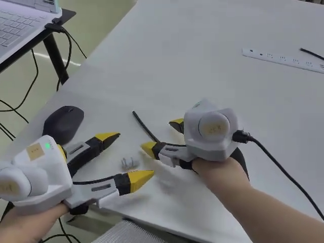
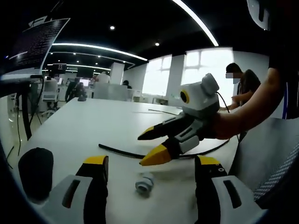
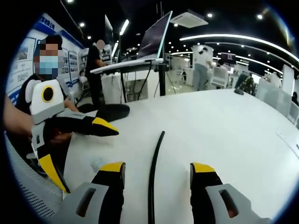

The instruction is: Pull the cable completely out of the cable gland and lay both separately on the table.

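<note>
The small pale cable gland (image 1: 129,162) lies on the white table (image 1: 202,61), separate from the black cable (image 1: 146,127). My left gripper (image 1: 125,156) is open, its yellow-tipped jaws on either side of the gland (image 2: 145,183) and not touching it. My right gripper (image 1: 162,135) is open too. The cable (image 3: 156,158) runs along the table between its spread jaws, which do not hold it. In the left gripper view the right gripper (image 2: 148,148) points toward me above the cable (image 2: 117,151).
A black mouse (image 1: 63,123) sits at the table's left edge, close to the left gripper. A laptop (image 1: 20,23) rests on a stand at far left, with cords hanging. A white power strip (image 1: 283,59) lies at the back right. The right gripper's own cord (image 1: 283,169) trails right.
</note>
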Demonstrator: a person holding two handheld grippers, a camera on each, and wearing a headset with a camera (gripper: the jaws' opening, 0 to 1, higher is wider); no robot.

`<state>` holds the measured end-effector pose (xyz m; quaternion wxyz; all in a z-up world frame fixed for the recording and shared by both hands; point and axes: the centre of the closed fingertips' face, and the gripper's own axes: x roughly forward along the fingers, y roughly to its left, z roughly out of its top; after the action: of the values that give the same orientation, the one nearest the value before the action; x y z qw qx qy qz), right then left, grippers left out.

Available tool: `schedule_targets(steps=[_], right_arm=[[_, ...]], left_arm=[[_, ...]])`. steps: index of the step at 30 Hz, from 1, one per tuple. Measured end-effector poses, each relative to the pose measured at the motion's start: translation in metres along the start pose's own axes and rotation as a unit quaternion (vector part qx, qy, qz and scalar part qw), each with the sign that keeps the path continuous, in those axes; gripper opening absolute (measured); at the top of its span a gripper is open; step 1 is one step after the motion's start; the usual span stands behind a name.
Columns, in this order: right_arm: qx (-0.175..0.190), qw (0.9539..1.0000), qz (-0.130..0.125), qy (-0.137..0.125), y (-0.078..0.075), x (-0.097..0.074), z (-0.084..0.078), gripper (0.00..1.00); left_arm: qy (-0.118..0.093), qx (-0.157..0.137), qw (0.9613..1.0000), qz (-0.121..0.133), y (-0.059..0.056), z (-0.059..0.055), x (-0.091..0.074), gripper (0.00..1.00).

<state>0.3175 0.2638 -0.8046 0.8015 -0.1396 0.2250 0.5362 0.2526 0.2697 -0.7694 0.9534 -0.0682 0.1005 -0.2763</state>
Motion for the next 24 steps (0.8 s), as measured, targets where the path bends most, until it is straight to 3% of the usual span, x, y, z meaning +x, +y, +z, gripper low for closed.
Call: schedule_targets(steps=[3,6,13,15,16,18,23,24], right_arm=[[-0.018,0.9997,-0.009,0.013,-0.008,-0.009,-0.002,0.63],[-0.02,0.9995,-0.015,0.016,-0.014,-0.016,-0.002,0.77],[0.004,0.9998,-0.018,0.012,-0.026,-0.037,-0.002,0.99],[0.009,0.9996,-0.019,0.017,-0.03,-0.047,-0.007,0.99],[0.005,0.9994,-0.023,0.024,-0.032,-0.053,-0.011,0.99],[0.023,0.9986,-0.011,0.047,-0.03,-0.06,-0.022,0.99],[0.029,0.998,-0.017,0.053,-0.044,-0.096,-0.034,0.99],[0.031,0.9977,-0.019,0.058,-0.047,-0.104,-0.037,0.99]], left_arm=[[-0.003,-0.002,1.0,0.005,-0.001,0.006,0.001,0.86],[-0.008,-0.004,0.9999,0.011,0.002,0.012,0.003,0.96],[-0.001,0.003,1.0,-0.005,-0.007,0.023,0.012,0.99],[0.002,0.006,0.9999,-0.008,-0.01,0.026,0.015,0.99],[0.005,0.003,1.0,-0.007,-0.003,0.026,0.016,0.99],[0.005,0.017,0.9998,-0.011,-0.005,0.035,0.021,0.99],[0.02,0.039,0.9986,-0.029,-0.019,0.045,0.037,0.99],[0.036,0.043,0.9975,-0.041,-0.025,0.042,0.041,0.99]])
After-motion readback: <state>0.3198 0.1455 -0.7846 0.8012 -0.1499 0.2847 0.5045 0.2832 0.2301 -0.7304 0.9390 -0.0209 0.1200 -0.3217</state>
